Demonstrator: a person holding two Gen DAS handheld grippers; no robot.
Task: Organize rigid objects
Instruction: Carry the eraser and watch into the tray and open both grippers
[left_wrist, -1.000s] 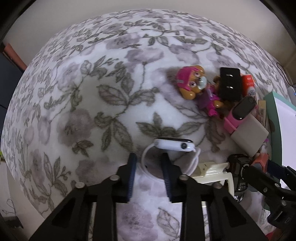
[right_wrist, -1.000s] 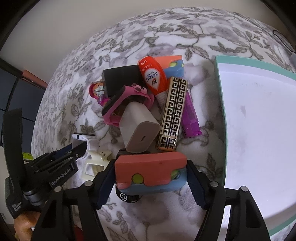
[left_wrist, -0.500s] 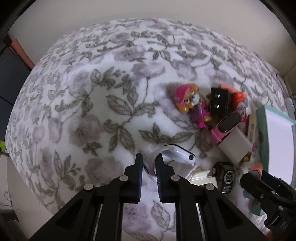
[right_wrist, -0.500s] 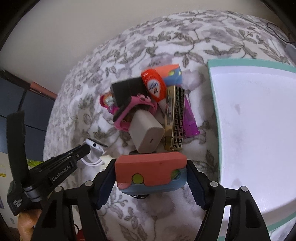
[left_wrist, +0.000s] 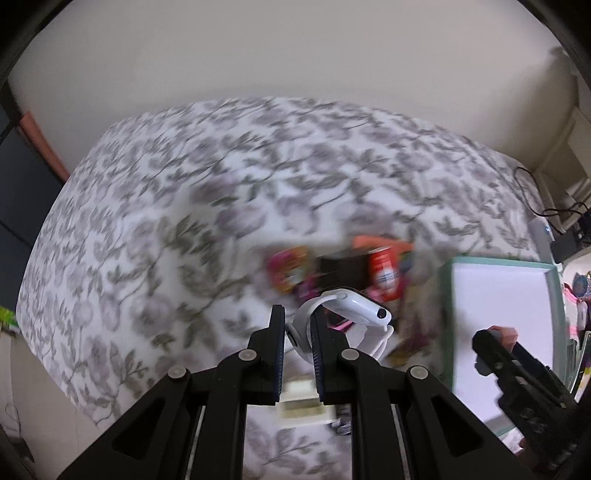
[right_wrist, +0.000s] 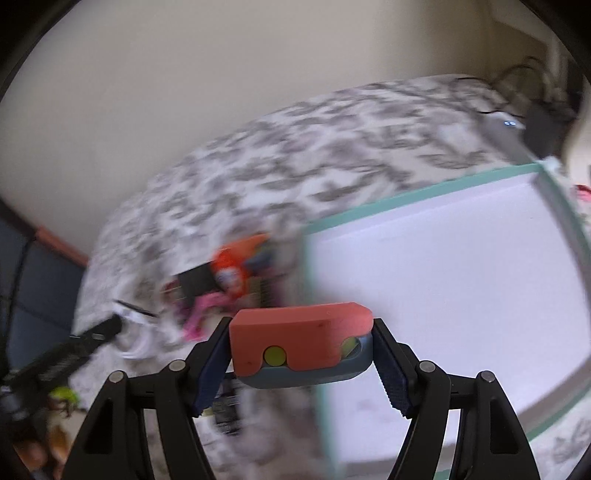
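My left gripper (left_wrist: 297, 334) is shut on the strap of a white smartwatch (left_wrist: 354, 308) and holds it lifted above the floral bedspread (left_wrist: 184, 221). My right gripper (right_wrist: 301, 354) is shut on a coral-and-blue toy block (right_wrist: 299, 339) with yellow-green dots, held near the left edge of the white tray with a teal rim (right_wrist: 417, 195). The right gripper also shows in the left wrist view (left_wrist: 498, 343) over the tray (left_wrist: 498, 262). A blurred pile of small objects (left_wrist: 351, 273) lies left of the tray; it also shows in the right wrist view (right_wrist: 225, 280).
The pile holds a pink toy pup (left_wrist: 290, 269), a black charger (left_wrist: 341, 267) and an orange-red tube (left_wrist: 384, 273). A cream object (left_wrist: 299, 404) lies under my left gripper. Cables and a dark device (left_wrist: 565, 240) sit at the far right. A wall (left_wrist: 295, 55) stands behind the bed.
Both grippers have risen and swung right toward the tray. The left gripper closed on the watch strap and lifted the watch off the bedspread. The right still holds the block.
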